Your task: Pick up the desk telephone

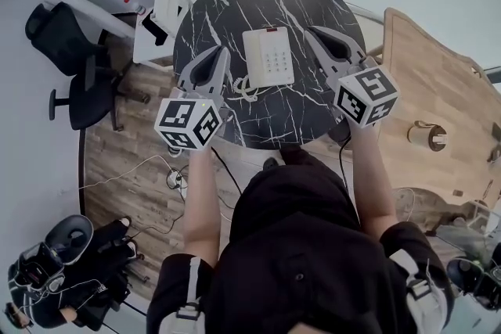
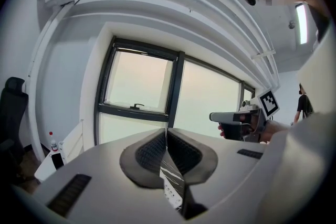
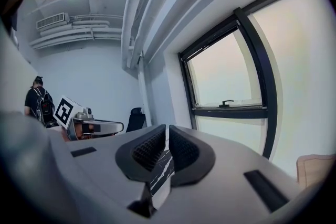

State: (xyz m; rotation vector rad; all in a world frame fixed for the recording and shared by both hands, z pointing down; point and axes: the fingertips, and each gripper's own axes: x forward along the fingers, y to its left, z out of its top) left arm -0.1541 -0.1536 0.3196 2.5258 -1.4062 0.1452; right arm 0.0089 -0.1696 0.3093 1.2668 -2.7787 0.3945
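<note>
A white desk telephone (image 1: 268, 56) with a keypad lies flat near the middle of a round black marble table (image 1: 297, 109); its coiled cord trails off its left side. My left gripper (image 1: 220, 57) hovers just left of the phone, shut, with nothing between the pads. My right gripper (image 1: 311, 34) is just right of the phone, also shut and empty. Through the slit between the left gripper's (image 2: 166, 140) pads I glimpse a sliver of the phone's keypad (image 2: 171, 194). The right gripper (image 3: 167, 136) shows only marble through its slit.
A black office chair (image 1: 72, 62) stands on the wood floor to the left. A white rack (image 1: 163, 8) sits beyond the table's left edge. A light wooden table (image 1: 427, 90) lies to the right. Large windows (image 2: 140, 85) face both grippers.
</note>
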